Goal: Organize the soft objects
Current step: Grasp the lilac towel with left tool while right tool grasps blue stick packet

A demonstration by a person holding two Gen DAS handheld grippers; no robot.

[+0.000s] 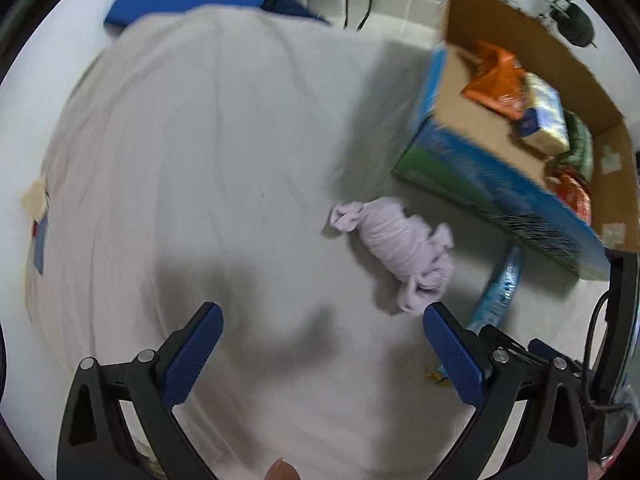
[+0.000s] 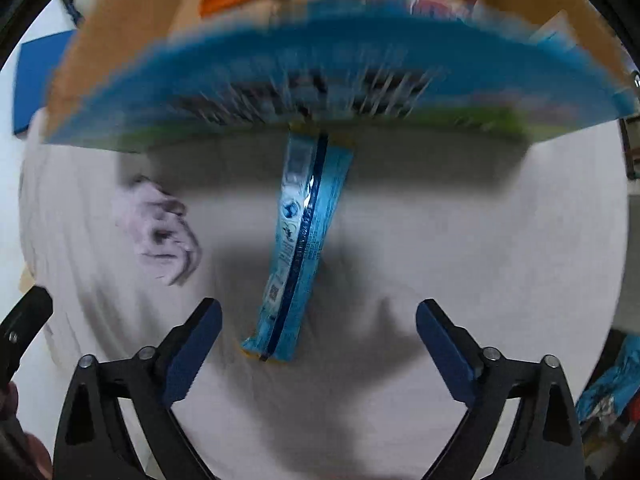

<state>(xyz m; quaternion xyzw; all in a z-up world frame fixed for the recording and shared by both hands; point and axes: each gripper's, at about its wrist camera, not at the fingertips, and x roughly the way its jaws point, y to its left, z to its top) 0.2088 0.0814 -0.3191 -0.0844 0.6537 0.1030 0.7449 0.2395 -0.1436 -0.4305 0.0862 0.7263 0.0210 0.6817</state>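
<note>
I held my left gripper (image 1: 323,322) wide and empty over the pale wrinkled sheet (image 1: 192,152). The knotted lilac cloth bundle (image 1: 398,246) lay just beyond its right finger. My right gripper (image 2: 319,318) was also wide, the long blue snack packet (image 2: 298,248) ahead, its far end reaching the blurred open cardboard box (image 2: 320,80), whose contents I couldn't identify.

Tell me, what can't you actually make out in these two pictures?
- Print on the blue packet: right wrist view, motion blur.
- Far end of that packet: runs under the cardboard box.
- Lowest items in the box: left wrist view, its front wall hides them.
- Lilac cloth bundle: whether sock or rag, too soft to tell.
</note>
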